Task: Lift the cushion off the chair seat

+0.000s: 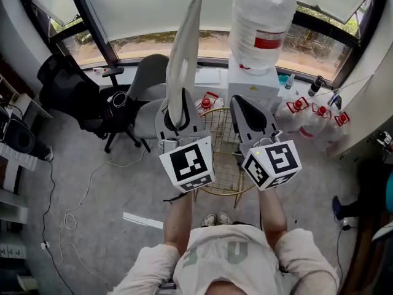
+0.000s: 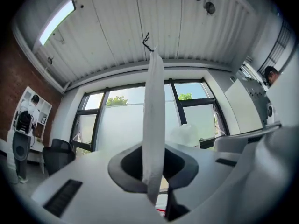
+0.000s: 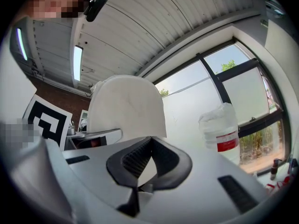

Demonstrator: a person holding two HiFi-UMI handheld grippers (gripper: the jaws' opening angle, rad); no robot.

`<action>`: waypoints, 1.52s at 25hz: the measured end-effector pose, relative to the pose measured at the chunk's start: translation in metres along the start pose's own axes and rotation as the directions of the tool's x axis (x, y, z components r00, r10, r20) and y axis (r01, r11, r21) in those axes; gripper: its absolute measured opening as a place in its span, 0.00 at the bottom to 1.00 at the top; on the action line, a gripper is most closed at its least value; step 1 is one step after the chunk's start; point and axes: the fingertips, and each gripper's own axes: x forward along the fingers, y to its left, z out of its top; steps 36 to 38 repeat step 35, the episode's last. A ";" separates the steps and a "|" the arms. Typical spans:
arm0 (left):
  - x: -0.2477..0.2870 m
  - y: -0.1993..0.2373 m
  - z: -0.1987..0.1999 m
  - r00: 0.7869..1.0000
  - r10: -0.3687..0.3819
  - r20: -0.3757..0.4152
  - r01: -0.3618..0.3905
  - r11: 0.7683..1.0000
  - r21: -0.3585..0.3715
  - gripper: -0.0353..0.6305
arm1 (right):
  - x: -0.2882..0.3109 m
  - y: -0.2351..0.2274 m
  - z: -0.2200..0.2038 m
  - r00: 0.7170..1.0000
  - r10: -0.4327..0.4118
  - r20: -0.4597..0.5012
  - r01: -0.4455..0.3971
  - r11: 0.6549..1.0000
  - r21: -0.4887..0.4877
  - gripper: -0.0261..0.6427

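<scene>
My left gripper [image 1: 178, 123] is shut on the lower edge of a thin white cushion [image 1: 184, 54]. The cushion stands upright and edge-on, raised well above the chair. In the left gripper view the cushion [image 2: 154, 111] runs up from between the jaws of the left gripper [image 2: 152, 174] toward the ceiling. The gold wire chair seat [image 1: 226, 172] lies bare below both grippers. My right gripper [image 1: 247, 112] hovers just right of the cushion, shut, with nothing in it. In the right gripper view the tips of the right gripper [image 3: 150, 140] meet, and the cushion's broad face [image 3: 126, 106] rises to their left.
A water dispenser [image 1: 250, 85] with a large bottle [image 1: 261, 20] stands behind the chair. Several water jugs [image 1: 313, 117] sit on the floor at the right. A grey office chair [image 1: 144, 94] and a black one [image 1: 66, 88] stand at the left. Cables trail over the floor.
</scene>
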 end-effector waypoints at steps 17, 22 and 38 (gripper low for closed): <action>-0.035 -0.019 -0.032 0.999 0.025 -0.031 -0.020 0.987 0.158 0.12 | -0.042 -0.018 -0.037 0.989 -0.144 -0.037 0.143 0.989 -0.032 0.06; -0.033 -0.025 -0.027 1.000 0.017 -0.018 -0.014 0.987 0.157 0.13 | -0.045 -0.022 -0.031 0.987 -0.156 -0.027 0.154 0.987 -0.048 0.06; -0.036 -0.039 -0.004 0.998 0.002 0.059 -0.010 0.990 0.138 0.13 | -0.055 -0.026 -0.015 0.985 -0.170 0.010 0.170 0.982 -0.078 0.06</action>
